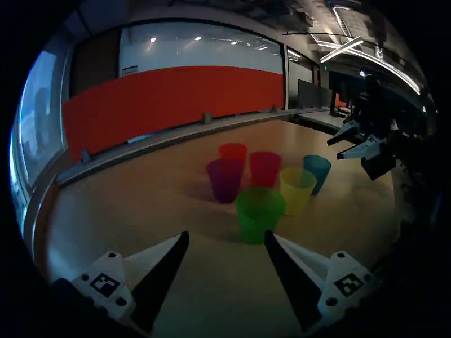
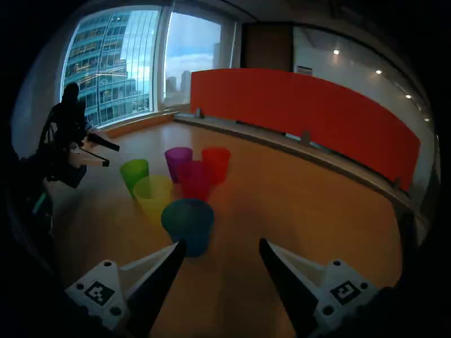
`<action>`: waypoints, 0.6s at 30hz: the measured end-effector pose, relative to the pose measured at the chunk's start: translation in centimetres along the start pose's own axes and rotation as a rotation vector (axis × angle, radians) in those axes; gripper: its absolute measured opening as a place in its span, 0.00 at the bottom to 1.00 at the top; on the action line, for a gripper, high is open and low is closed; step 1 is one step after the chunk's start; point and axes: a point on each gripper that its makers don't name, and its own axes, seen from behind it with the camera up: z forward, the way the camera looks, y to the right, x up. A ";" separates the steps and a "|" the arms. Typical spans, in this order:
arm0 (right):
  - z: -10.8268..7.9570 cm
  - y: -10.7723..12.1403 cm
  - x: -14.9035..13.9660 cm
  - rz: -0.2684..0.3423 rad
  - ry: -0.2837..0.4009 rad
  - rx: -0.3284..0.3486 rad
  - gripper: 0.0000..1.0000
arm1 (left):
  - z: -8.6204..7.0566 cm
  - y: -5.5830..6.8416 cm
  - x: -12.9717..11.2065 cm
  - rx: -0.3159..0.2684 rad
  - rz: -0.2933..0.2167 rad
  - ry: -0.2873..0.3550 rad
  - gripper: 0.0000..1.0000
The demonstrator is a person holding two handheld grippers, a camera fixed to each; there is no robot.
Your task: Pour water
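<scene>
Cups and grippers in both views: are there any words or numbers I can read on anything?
No text can be read anywhere.
The white sheet on the wall above the red panel: too small and blurred to read.
The square markers on the left gripper and the right gripper: black-and-white patterns, no letters.
The coloured cups: plain, no print visible.

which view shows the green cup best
The left gripper view: the green cup stands nearest the camera, whole and unobstructed, in front of the other cups. In the right gripper view it sits farther back and smaller, its lower side partly covered by the yellow cup.
</scene>
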 end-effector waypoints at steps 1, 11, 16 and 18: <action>-0.1 0.3 0.3 0.010 0.012 -0.016 1.00 | -0.1 -0.3 0.2 0.014 -0.005 0.010 0.99; -1.2 4.1 3.3 0.093 0.138 -0.206 1.00 | -1.5 -3.5 2.9 0.175 -0.055 0.150 0.99; -1.7 5.9 4.2 0.104 0.194 -0.311 1.00 | -2.2 -4.4 3.9 0.237 -0.089 0.215 0.99; -1.9 6.5 4.6 0.112 0.216 -0.345 1.00 | -2.5 -4.8 4.1 0.259 -0.102 0.234 0.99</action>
